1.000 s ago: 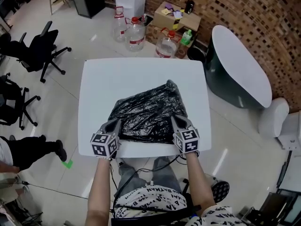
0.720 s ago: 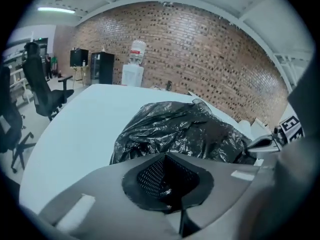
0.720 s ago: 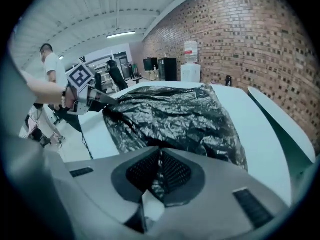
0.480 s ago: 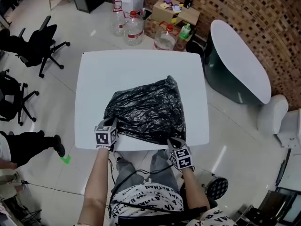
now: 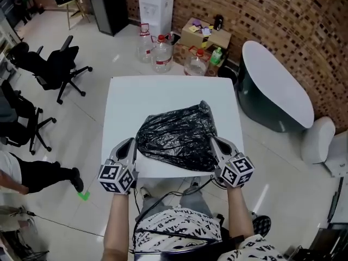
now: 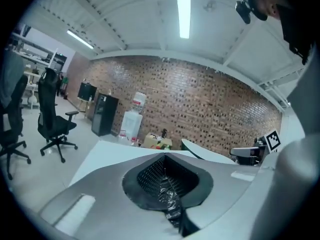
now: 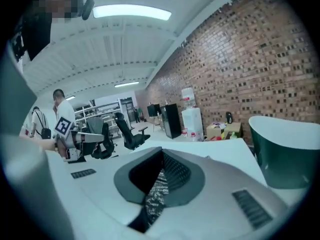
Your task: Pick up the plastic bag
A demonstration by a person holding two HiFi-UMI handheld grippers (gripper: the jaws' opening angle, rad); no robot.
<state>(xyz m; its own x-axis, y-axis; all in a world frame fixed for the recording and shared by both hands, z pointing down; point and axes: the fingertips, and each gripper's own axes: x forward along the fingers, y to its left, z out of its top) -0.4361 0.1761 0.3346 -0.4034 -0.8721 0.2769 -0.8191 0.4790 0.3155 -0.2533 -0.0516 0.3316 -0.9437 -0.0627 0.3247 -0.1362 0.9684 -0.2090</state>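
Note:
A crumpled black plastic bag (image 5: 176, 135) lies on the near half of the white square table (image 5: 163, 91). My left gripper (image 5: 132, 144) is at the bag's near left corner and my right gripper (image 5: 213, 141) at its near right corner, both by the table's front edge. In the left gripper view the left gripper (image 6: 167, 184) is shut with a twisted strip of the black bag (image 6: 171, 204) pinched between its pads. The right gripper view shows my right gripper (image 7: 160, 176) shut on a thin fold of the bag (image 7: 156, 194).
Beyond the table's far edge stand large water bottles (image 5: 162, 54), a white dispenser (image 5: 156, 5) and an open cardboard box (image 5: 204, 30). A dark green tub with a white top (image 5: 274, 86) sits to the right. Office chairs (image 5: 54, 67) and a person's leg (image 5: 32, 173) are on the left.
The right gripper, below the table's front edge half a second ago, has come back up to the bag's near right corner. The bag now looks more bunched toward the front edge.

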